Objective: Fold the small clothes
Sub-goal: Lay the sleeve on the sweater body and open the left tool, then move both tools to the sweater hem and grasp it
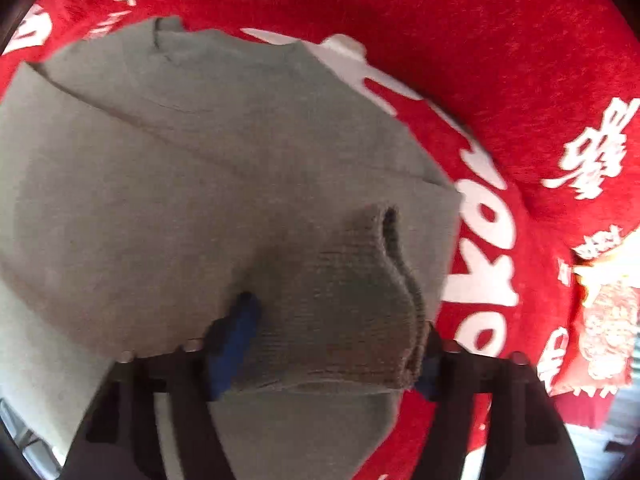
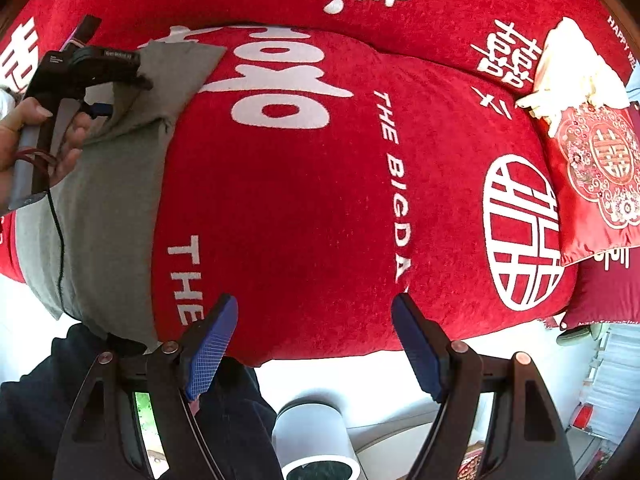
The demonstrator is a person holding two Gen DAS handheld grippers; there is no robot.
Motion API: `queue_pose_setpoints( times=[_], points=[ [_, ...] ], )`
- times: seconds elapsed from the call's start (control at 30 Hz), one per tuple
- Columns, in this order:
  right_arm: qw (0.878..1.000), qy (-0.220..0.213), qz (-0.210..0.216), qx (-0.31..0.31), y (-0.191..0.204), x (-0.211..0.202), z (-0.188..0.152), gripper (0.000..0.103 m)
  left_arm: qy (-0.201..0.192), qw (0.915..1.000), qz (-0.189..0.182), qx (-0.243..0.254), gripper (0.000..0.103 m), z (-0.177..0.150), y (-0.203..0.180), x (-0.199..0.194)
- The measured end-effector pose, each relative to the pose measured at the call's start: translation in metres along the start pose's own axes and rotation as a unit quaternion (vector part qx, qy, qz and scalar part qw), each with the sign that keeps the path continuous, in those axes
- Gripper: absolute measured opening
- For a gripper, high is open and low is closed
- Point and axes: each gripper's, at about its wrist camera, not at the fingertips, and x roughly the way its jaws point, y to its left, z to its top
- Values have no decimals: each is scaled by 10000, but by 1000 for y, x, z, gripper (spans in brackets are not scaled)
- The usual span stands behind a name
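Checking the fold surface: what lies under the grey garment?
The grey garment lies on the red blanket with white lettering. Whatever lies beneath its middle is covered.

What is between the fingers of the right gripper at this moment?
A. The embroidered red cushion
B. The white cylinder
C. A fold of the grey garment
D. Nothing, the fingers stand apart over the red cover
D: in the right wrist view the right gripper has its blue pads wide apart with only the red cover behind them; the grey garment lies off to the side.
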Motion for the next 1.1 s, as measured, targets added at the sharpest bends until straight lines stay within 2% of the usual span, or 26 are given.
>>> queue_pose_setpoints(
  times=[0.17,0.27,0.33,0.53,0.67,0.77,0.87,0.97,1.03,1.07,1.1],
  points=[
    [10000,-63,71,-13,13,-1,14,82,15,9988,-181,444,74,-4,1,-16],
    [9993,-176,306,112,23,-2,33,82,-24,9977,-506,443,74,-10,14,-37],
    [9981,-269,517,206,33,0,50,82,-23,9975,-543,450,74,-13,24,-49],
    [9902,-609,1192,401,86,7,115,82,-136,9985,-171,502,74,-16,74,-80],
    [9808,-988,1675,159,143,14,156,82,-132,9979,367,519,74,-8,114,-89],
    [9774,-944,1884,-178,188,36,180,82,-61,9943,827,676,74,3,136,-83],
    [9794,-760,1854,-265,219,67,196,82,6,9899,1073,929,74,14,149,-72],
    [9852,-444,1649,-163,226,101,201,82,43,9846,1276,1196,74,21,159,-62],
    [9930,-199,1159,-121,218,122,197,82,8,9816,1236,1453,74,21,161,-63],
    [9966,-161,804,-81,210,129,194,82,31,9796,1219,1597,74,19,161,-65],
    [9977,-208,652,23,202,130,191,82,45,9778,1227,1698,74,17,162,-68]
  ],
)
